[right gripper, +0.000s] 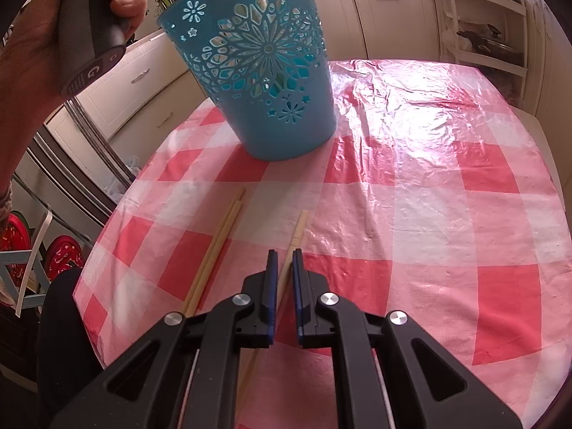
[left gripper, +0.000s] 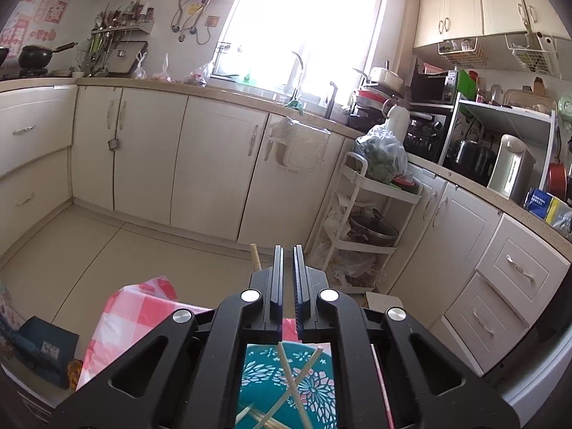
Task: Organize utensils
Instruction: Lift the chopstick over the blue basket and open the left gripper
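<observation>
Right gripper (right gripper: 283, 255): jaws nearly together, clamped on a single pale chopstick (right gripper: 298, 230) whose far end lies on the tablecloth (right gripper: 411, 214) while its near end runs back under the gripper body. The grip sits partway along the stick, probably so it can be tipped up and dropped tip-first. Just to its left a pair of chopsticks (right gripper: 223, 236) lies side by side on the cloth, not yet picked up. Beyond them stands the blue cut-out basket (right gripper: 264, 71), upright on the cloth near the table's far left edge; it looks like the collecting holder. Left gripper (left gripper: 289, 254): jaws together with only a slit between them; nothing is seen between the pads. A wooden rod end (left gripper: 255, 255) shows just to the left of the fingers; whether it is held I cannot tell. Directly below this gripper, seen through its frame, is the basket's inside (left gripper: 314, 386) with several chopsticks (left gripper: 291, 386) crossed within, so part of the sorting appears done. A hand (right gripper: 53, 43) grasps the left tool's handle above the basket. Surface: pink-and-white checked plastic cloth, glossy and creased. Room: kitchen with cream cabinets (left gripper: 211, 157), bright window (left gripper: 304, 25), white trolley (left gripper: 361, 221) with bags and a pot.
</observation>
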Demonstrator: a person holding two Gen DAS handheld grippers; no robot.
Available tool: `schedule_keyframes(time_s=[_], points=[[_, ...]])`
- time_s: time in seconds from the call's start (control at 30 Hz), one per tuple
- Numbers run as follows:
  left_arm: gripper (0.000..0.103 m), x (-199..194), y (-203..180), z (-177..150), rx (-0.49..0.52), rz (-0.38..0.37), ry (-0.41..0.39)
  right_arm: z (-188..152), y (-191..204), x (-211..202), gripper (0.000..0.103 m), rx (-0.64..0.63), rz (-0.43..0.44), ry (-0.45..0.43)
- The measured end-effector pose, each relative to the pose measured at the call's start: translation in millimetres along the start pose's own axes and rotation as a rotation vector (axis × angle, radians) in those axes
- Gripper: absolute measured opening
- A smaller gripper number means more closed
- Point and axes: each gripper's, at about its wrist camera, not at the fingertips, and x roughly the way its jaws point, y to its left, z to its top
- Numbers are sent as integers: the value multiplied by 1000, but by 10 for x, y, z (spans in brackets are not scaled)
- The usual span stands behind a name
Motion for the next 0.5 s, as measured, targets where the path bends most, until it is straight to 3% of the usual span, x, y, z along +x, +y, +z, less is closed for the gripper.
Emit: schedule_keyframes(time_s=[0.27,0.5], points=[[8,-241,17,-362,78,13,104,6,28,11,9,-11,-11,0],[44,-943,319,-604,30,107,62,2,46,11,9,-12,-17,-2]])
